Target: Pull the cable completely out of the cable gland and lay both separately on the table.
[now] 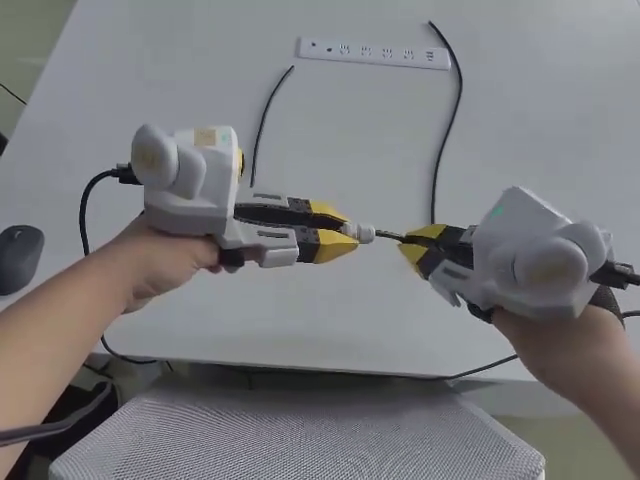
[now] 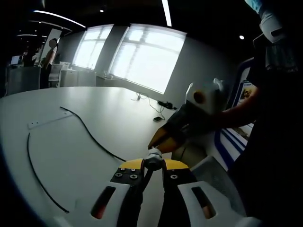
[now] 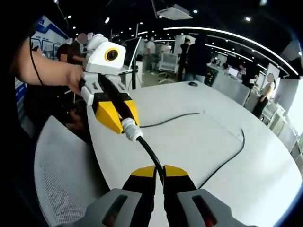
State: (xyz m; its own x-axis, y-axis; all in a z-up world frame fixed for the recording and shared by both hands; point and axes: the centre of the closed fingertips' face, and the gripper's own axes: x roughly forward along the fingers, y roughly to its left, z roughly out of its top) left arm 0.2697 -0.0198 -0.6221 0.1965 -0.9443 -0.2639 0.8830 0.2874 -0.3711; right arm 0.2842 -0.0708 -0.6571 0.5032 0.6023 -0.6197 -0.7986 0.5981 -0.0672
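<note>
White table (image 1: 560, 150) is taking up most of the room in front of the person. A grey mesh chair (image 1: 300, 440) is sitting tucked at its near edge.

- Left gripper (image 1: 350, 232) is being held in the left hand (image 1: 165, 265), pointing right. Its yellow-tipped jaws are clamping down on the cable gland (image 1: 364, 234).
- Right gripper (image 1: 412, 246) is being held in the right hand (image 1: 560, 340), pointing left. Its jaws are pinching the black cable (image 1: 392, 237) just beside the gland.
- Both tools are hovering above the table's front edge, tips near each other. The short span of cable is bridging the gap between them.
- In the right gripper view, the cable (image 3: 150, 152) is running from the closed jaws up into the pale gland (image 3: 131, 128), which is sticking out of the left gripper (image 3: 124, 124).
- In the left gripper view, the gland (image 2: 152, 158) is sitting squeezed between the jaw tips, with the right gripper (image 2: 158, 140) facing it.

A white power strip (image 1: 373, 52) is lying at the far side. A long black lead (image 1: 455, 110) is curving from there toward the right gripper. I cannot tell whether it is joining the held cable. A short black lead (image 1: 265, 115) is lying apart to its left. A dark mouse (image 1: 18, 255) is resting at the left edge.
</note>
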